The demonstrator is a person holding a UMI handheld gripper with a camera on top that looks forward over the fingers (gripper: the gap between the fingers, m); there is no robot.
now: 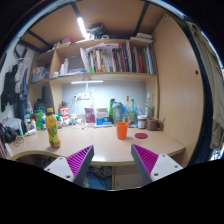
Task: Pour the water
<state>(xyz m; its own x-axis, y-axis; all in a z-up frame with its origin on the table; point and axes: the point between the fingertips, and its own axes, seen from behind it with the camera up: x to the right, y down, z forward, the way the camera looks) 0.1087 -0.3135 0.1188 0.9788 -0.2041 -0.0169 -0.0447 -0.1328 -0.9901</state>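
Gripper view: hand-held gripper spread wide, empty, facing smooth wooden desk and orange cup.

Your claw shows only as its two fingers, rising from the bottom of the gripper view. Each finger is a pale grey-white wedge that narrows toward its tip. Each carries a magenta-purple pad on its inner face, triangular in outline and marked with fine ridged lines. The fingers stand apart with a wide gap between them.
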